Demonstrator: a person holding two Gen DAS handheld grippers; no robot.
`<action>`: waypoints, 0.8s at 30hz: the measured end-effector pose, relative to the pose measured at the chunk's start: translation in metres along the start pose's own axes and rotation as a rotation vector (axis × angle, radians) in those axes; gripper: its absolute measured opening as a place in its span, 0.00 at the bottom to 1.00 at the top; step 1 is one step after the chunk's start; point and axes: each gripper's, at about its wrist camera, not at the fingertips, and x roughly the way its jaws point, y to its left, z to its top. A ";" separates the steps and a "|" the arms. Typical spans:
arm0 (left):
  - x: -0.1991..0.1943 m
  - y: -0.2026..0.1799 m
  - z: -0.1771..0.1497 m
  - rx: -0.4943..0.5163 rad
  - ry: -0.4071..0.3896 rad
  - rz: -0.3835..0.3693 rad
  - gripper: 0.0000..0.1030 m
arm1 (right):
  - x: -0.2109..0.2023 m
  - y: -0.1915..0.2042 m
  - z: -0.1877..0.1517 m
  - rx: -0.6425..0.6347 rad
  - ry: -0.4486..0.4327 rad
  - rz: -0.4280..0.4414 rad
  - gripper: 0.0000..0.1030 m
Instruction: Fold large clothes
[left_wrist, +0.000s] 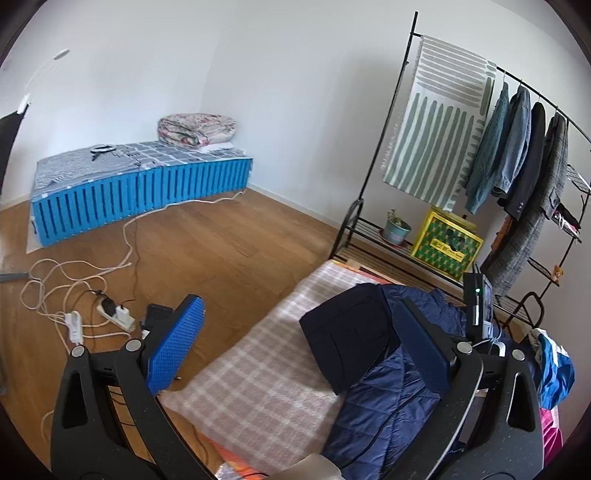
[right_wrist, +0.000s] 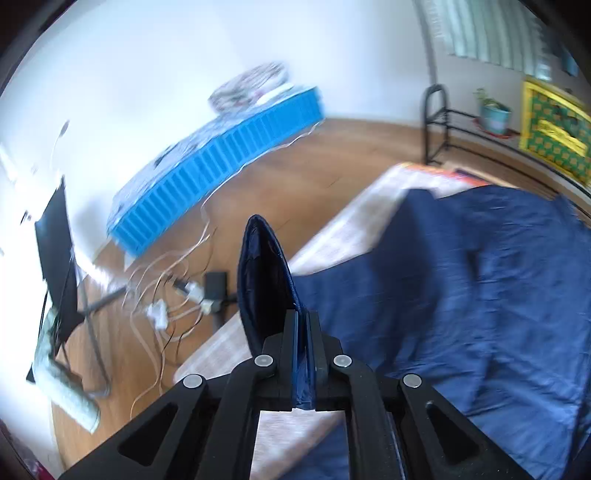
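A navy quilted jacket (left_wrist: 391, 398) lies on a pink-and-white checked blanket (left_wrist: 266, 380), with a dark flap (left_wrist: 347, 332) folded over on top. My left gripper (left_wrist: 295, 343) is open and empty, held above the blanket beside the jacket's left edge. In the right wrist view the jacket (right_wrist: 461, 295) spreads across the blanket (right_wrist: 343, 236). My right gripper (right_wrist: 303, 325) is shut on a fold of the jacket's edge (right_wrist: 262, 273), which stands up in a loop above the closed fingers. This view is blurred.
A clothes rack (left_wrist: 480, 147) with hanging coats, a striped towel, a yellow crate (left_wrist: 447, 243) and a plant pot stands behind the blanket. A blue mattress (left_wrist: 140, 188) lies by the far wall. Cables and a power strip (left_wrist: 114, 314) lie on the wood floor.
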 end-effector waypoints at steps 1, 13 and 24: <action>0.011 -0.013 0.003 -0.005 0.005 -0.028 1.00 | -0.013 -0.019 0.003 0.025 -0.016 -0.012 0.01; 0.149 -0.128 0.002 -0.005 0.138 -0.132 1.00 | -0.113 -0.216 -0.002 0.192 -0.116 -0.345 0.01; 0.184 -0.126 -0.020 0.005 0.205 -0.086 1.00 | -0.137 -0.326 -0.043 0.365 -0.159 -0.571 0.01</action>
